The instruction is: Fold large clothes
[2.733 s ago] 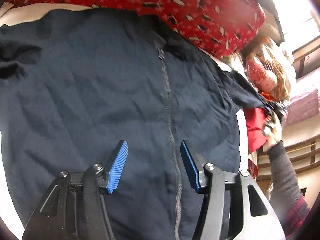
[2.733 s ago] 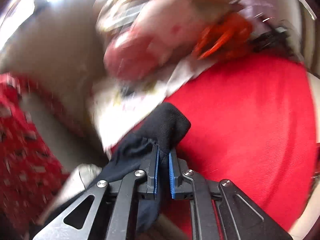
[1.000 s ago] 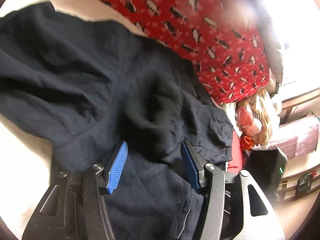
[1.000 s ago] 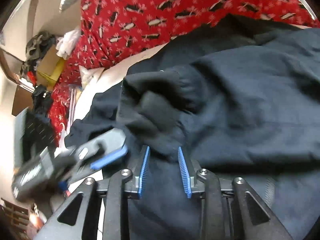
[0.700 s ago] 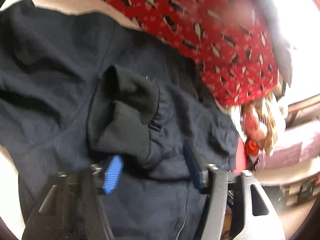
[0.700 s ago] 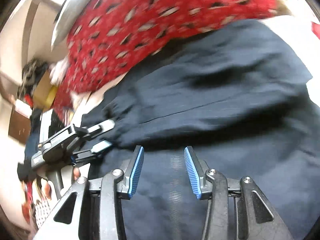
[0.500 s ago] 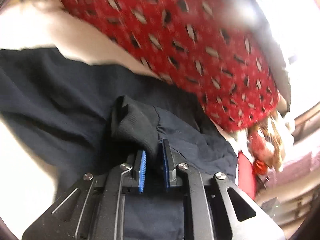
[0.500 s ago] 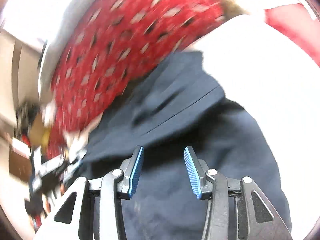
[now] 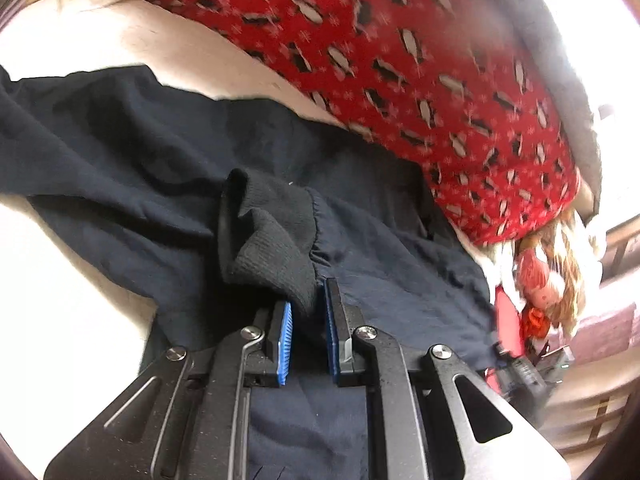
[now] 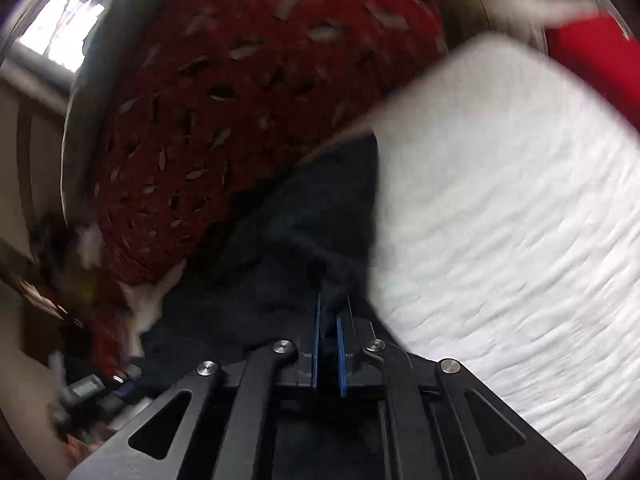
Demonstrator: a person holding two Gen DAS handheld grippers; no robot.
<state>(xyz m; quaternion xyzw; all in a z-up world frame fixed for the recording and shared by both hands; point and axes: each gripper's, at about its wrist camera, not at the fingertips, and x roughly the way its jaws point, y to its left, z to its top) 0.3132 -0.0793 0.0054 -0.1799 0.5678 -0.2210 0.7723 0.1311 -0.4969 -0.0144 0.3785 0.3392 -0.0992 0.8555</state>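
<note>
A second ago both claws stood open over the dark navy jacket [image 9: 120, 152]; now each is clamped on cloth. The left claw [image 9: 307, 320] has pinched the ribbed black cuff [image 9: 272, 236] of a sleeve between its blue pads, the jaws narrow with the knit bunched up above them. The right claw [image 10: 328, 344] has swung from the middle of the garment to its far edge, and its jaws have come nearly together on a thin fold of the navy fabric at the border with the white sheet [image 10: 500, 220].

The left claw points steeply down at the bed, its cuff lifted slightly off the jacket body, which lies spread and rumpled beneath. The right claw also tilts downward, rolled a little, and its picture is blurred.

The jacket lies on the bed's pale sheet, just below a red blanket [image 9: 400, 40] printed with penguins. A doll [image 9: 548, 264] with reddish hair sits at the blanket's end.
</note>
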